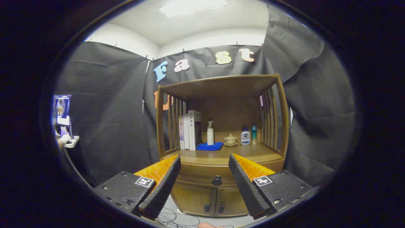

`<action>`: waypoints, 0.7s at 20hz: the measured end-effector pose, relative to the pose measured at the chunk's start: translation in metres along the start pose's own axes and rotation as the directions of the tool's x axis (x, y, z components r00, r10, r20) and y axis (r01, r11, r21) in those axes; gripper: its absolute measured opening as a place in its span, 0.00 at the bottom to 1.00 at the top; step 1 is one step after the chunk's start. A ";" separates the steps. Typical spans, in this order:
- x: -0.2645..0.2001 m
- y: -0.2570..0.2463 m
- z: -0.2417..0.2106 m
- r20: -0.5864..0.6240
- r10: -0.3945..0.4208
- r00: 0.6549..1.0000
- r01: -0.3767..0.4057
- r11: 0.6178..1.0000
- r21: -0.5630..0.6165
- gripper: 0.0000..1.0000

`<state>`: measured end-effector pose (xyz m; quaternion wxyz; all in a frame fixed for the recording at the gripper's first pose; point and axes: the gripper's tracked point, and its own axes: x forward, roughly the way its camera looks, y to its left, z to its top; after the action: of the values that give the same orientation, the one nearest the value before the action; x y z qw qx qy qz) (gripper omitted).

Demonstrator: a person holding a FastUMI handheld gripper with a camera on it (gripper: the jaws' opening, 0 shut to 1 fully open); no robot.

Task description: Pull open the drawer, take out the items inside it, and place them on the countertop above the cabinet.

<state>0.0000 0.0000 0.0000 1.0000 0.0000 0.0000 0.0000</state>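
A wooden cabinet [221, 95] stands ahead against the booth wall. Its drawer [202, 174] sits closed under the countertop [221, 153], with a dark round knob [217, 180] on its front. The knob lies between and a little beyond my fingers. My gripper [205, 160] is open, with nothing between its fingers, and is some way short of the drawer front. The inside of the drawer is hidden.
On the countertop stand books [190, 129], a white spray bottle [210, 133] on a blue cloth [209, 146], a small lidded cup [230, 140] and two bottles [248, 135]. Two lower doors [208, 199] are closed. Cables [177, 218] lie on the floor. A person's hand [65, 139] is by a screen at left.
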 end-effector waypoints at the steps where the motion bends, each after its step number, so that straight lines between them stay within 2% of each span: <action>1: 0.000 -0.001 0.000 0.000 -0.004 1.000 0.004 1.000 -0.002 0.99; 14: 0.003 0.000 -0.001 0.008 -0.012 1.000 0.012 1.000 -0.002 0.99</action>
<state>0.0031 -0.0003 -0.0007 1.0000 -0.0008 -0.0039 -0.0062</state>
